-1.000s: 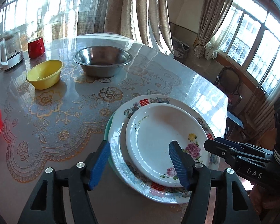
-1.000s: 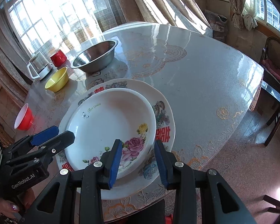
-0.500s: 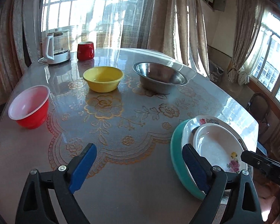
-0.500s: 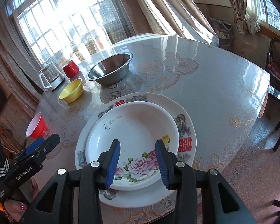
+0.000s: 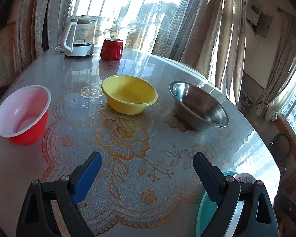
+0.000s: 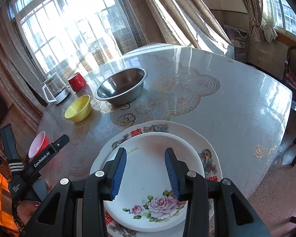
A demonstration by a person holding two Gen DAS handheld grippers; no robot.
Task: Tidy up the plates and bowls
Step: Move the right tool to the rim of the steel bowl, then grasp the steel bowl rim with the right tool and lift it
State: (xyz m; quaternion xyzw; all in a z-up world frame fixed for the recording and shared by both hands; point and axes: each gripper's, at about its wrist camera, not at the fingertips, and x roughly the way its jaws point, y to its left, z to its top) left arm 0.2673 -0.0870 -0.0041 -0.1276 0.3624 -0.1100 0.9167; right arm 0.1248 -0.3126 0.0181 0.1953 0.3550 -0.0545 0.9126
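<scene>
Left claw [image 5: 147, 175] is spread wide with nothing between its blue pads, hanging over the lace-patterned tabletop [image 5: 128, 138]. Ahead of it three bowls sit mouth-up in a rough row running left to right: red bowl [image 5: 22, 114], yellow bowl [image 5: 129, 96], steel bowl [image 5: 199, 108], all apart from each other. A kettle [image 5: 79, 38] and red mug [image 5: 111, 49] stand at the far edge. A teal plate [image 5: 206, 211] peeks out at lower right.

Right wrist view: right claw [image 6: 146, 174] is partly open, holding nothing, above the rose plate [image 6: 152, 187]. That plate lies flat, roses toward the camera, stacked on a bigger patterned plate [image 6: 207, 154] at the near edge. The left claw's body shows at the left.
</scene>
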